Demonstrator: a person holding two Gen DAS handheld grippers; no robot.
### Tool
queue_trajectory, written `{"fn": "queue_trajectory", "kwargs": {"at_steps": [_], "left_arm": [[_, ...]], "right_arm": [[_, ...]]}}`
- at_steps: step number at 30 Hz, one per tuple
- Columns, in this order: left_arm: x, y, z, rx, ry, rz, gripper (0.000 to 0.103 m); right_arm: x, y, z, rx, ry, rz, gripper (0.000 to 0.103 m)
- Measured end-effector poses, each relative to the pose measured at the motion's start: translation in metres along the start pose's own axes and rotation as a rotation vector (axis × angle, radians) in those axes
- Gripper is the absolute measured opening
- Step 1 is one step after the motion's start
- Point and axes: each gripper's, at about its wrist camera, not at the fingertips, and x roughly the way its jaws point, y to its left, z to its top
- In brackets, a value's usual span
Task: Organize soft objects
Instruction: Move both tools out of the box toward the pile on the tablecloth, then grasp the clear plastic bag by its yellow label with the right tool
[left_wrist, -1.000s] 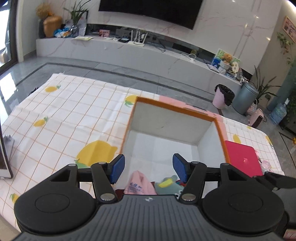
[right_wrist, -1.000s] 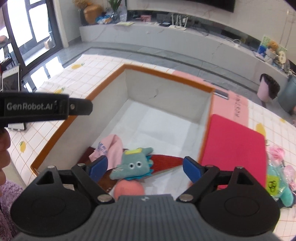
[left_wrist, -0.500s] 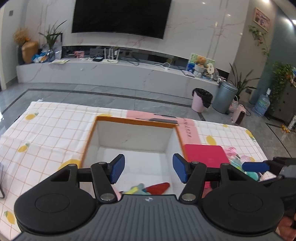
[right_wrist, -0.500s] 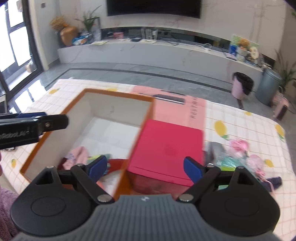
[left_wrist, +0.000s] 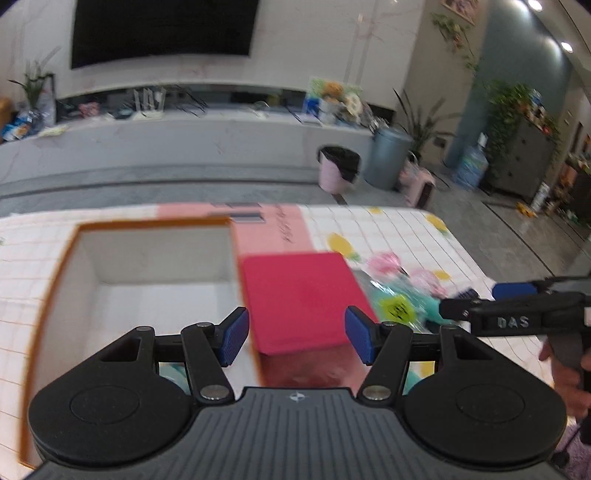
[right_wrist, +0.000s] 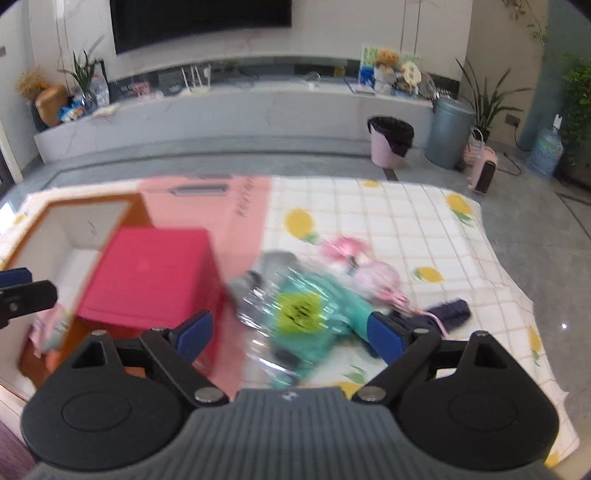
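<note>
An open white box with an orange rim (left_wrist: 151, 223) (right_wrist: 136, 206) stands on the lemon-print cloth; a red lid (left_wrist: 299, 295) (right_wrist: 147, 273) leans on its right side. Soft items lie in its near corner, partly hidden. To the right lies a pile: a teal toy in clear wrap with a yellow tag (right_wrist: 306, 310) (left_wrist: 397, 308), pink soft pieces (right_wrist: 373, 275) and a dark blue item (right_wrist: 448, 310). My left gripper (left_wrist: 297, 338) hangs open over the red lid, nothing between its fingers. My right gripper (right_wrist: 290, 334) is open above the teal toy, apart from it.
The cloth-covered table (right_wrist: 406, 221) ends at the right and far edges, with grey floor beyond. A pink bin (right_wrist: 389, 142), a grey bin (right_wrist: 450, 133) and a long low shelf (right_wrist: 221, 110) stand far behind. A pink strip (right_wrist: 221, 206) lies behind the box.
Both grippers have swung right, from over the box interior to the red lid and the toy pile. Their jaws stay apart as before.
</note>
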Motion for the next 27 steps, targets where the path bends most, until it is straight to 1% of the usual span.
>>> {"fn": "queue_trajectory", "kwargs": {"at_steps": [3, 5, 7, 9, 10, 11, 12, 14, 17, 19, 22, 23, 24, 25, 26, 27], "left_arm": [[0.012, -0.015, -0.007, 0.017, 0.034, -0.034, 0.070], [0.017, -0.024, -0.012, 0.025, 0.043, -0.043, 0.070], [0.020, -0.032, -0.017, 0.039, 0.054, -0.053, 0.070], [0.023, -0.039, -0.024, 0.072, 0.068, -0.054, 0.070], [0.023, -0.042, -0.028, 0.098, 0.069, -0.052, 0.070], [0.024, -0.046, -0.032, 0.122, 0.071, -0.042, 0.070], [0.025, -0.052, -0.037, 0.143, 0.074, -0.030, 0.070], [0.028, -0.057, -0.044, 0.176, 0.084, -0.023, 0.070], [0.032, -0.061, -0.053, 0.180, 0.123, -0.052, 0.070], [0.034, -0.062, -0.056, 0.181, 0.144, -0.073, 0.070], [0.033, -0.067, -0.062, 0.201, 0.146, -0.066, 0.070], [0.033, -0.068, -0.063, 0.205, 0.147, -0.066, 0.070], [0.032, -0.068, -0.064, 0.207, 0.149, -0.068, 0.070], [0.032, -0.068, -0.066, 0.207, 0.153, -0.068, 0.070], [0.032, -0.067, -0.066, 0.206, 0.157, -0.067, 0.070], [0.032, -0.068, -0.067, 0.205, 0.159, -0.064, 0.070]], "right_arm": [[0.025, -0.023, -0.010, 0.059, 0.087, 0.032, 0.089], [0.043, -0.031, -0.016, 0.082, 0.137, 0.034, 0.089], [0.061, -0.038, -0.019, 0.130, 0.172, 0.022, 0.088], [0.076, -0.042, -0.022, 0.177, 0.203, 0.034, 0.087], [0.082, -0.044, -0.022, 0.196, 0.211, 0.038, 0.085], [0.086, -0.044, -0.022, 0.214, 0.214, 0.041, 0.079], [0.089, -0.044, -0.022, 0.231, 0.213, 0.048, 0.077], [0.093, -0.045, -0.019, 0.254, 0.210, 0.074, 0.067], [0.099, -0.048, -0.015, 0.282, 0.205, 0.072, 0.059], [0.105, -0.046, -0.013, 0.272, 0.208, 0.094, 0.055], [0.118, -0.042, -0.015, 0.265, 0.236, 0.096, 0.047], [0.122, -0.042, -0.015, 0.266, 0.244, 0.096, 0.040], [0.124, -0.041, -0.016, 0.265, 0.248, 0.101, 0.036], [0.125, -0.040, -0.016, 0.265, 0.246, 0.106, 0.026], [0.125, -0.040, -0.016, 0.263, 0.240, 0.108, 0.019], [0.124, -0.039, -0.016, 0.251, 0.231, 0.099, 0.017]]}}
